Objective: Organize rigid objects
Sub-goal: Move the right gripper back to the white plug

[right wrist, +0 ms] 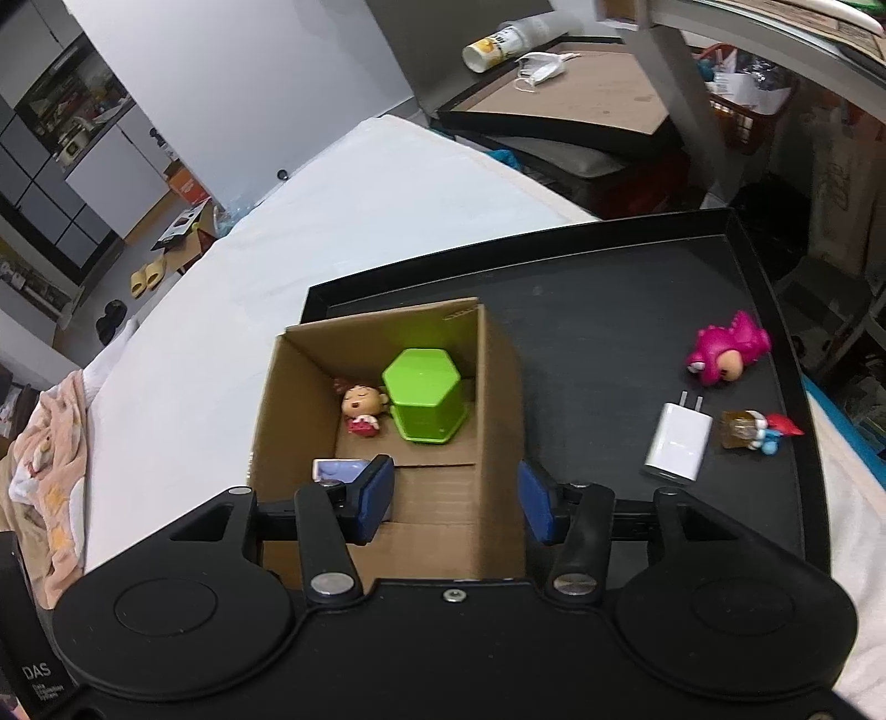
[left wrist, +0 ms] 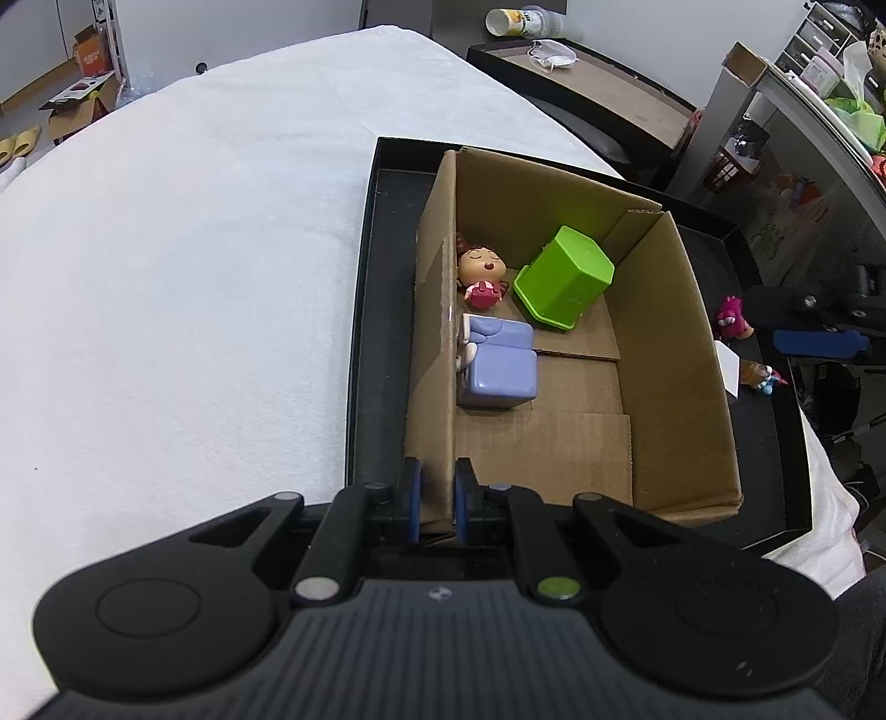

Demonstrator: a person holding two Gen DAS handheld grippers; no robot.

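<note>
An open cardboard box (left wrist: 653, 354) (right wrist: 501, 387) stands on a black tray (left wrist: 382, 288) (right wrist: 609, 310). Inside lie a green hexagonal cup (left wrist: 565, 277) (right wrist: 426, 396), a small girl figurine (left wrist: 480, 274) (right wrist: 361, 409) and a purple block toy (left wrist: 498, 363) (right wrist: 338, 472). My left gripper (left wrist: 437, 498) is shut on the box's left wall at its near end. My right gripper (right wrist: 457, 501) is open and empty, held above the box's near right part. On the tray right of the box lie a pink dinosaur toy (right wrist: 725, 357) (left wrist: 731, 317), a white charger (right wrist: 678, 443) and a small colourful figurine (right wrist: 756, 429) (left wrist: 761, 376).
The tray sits on a white cloth-covered table (left wrist: 194, 249) (right wrist: 332, 221). A dark side table with a face mask (right wrist: 540, 66) and a tipped cup (right wrist: 493, 44) stands behind. Shelving and clutter are at the right. A pink cloth (right wrist: 50, 471) lies at the left.
</note>
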